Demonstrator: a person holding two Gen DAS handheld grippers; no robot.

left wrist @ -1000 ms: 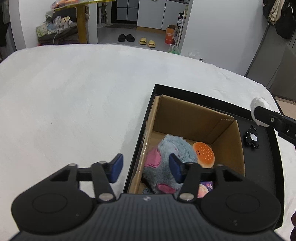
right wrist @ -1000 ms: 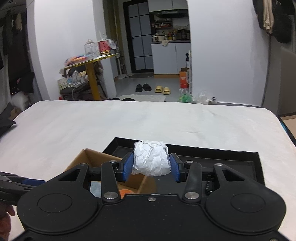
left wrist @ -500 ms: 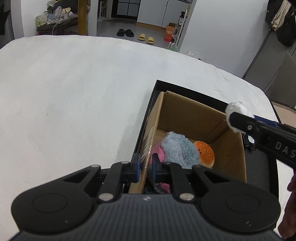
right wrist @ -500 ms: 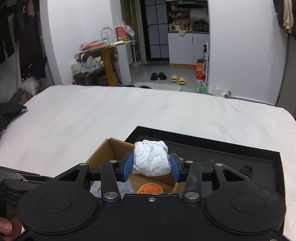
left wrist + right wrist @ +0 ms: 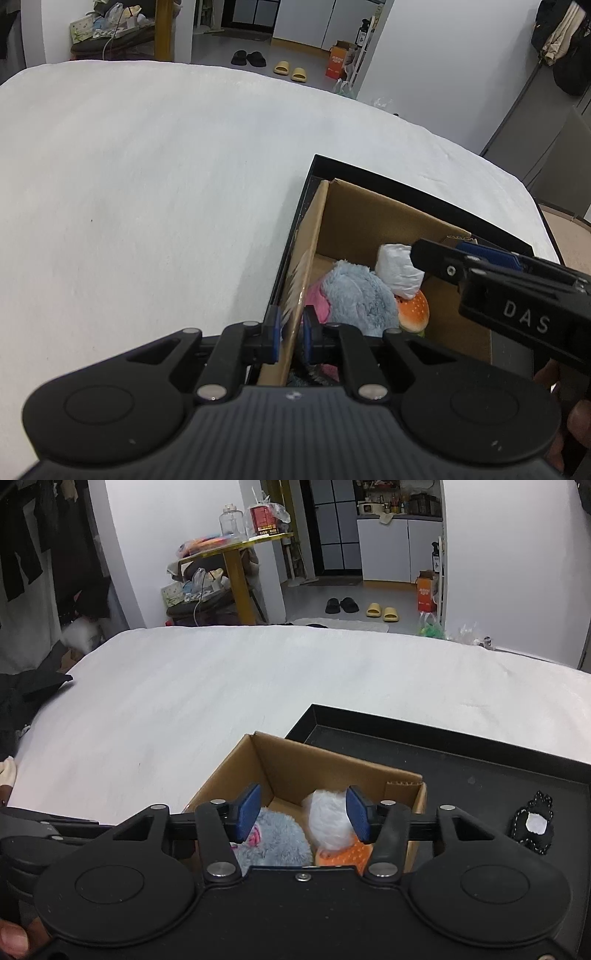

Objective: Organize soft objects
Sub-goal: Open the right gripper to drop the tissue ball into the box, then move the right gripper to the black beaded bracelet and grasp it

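On the white bed (image 5: 258, 686), a cardboard box (image 5: 373, 225) stands inside a shallow black tray (image 5: 461, 760), and the soft things are gathered in it: a fluffy pale-blue plush (image 5: 360, 295) with pink patches, an orange dotted burger-shaped toy (image 5: 415, 312) just beside it, and a crumpled white wad (image 5: 399, 271), wrinkled like tissue or thin plastic, resting on top of the orange toy against the blue plush. A small black item with a white centre (image 5: 533, 821) lies apart on the tray floor, right of the box. The left hand-held gripper (image 5: 291, 334) is pressed together on the near left wall of the box, its blue pads pinching the cardboard edge between them. The right hand-held gripper (image 5: 303, 812) hangs over the box with its jaws opening; the white wad (image 5: 328, 819) sits between the spread pads, close against the right one, and whether it touches that pad cannot be told. A second ago the left pads stood wide apart above the box and gripped nothing, while the right pads squeezed the white wad over the tray's far side; half a second ago the left had clamped the wall and the right carried the wad above the box.
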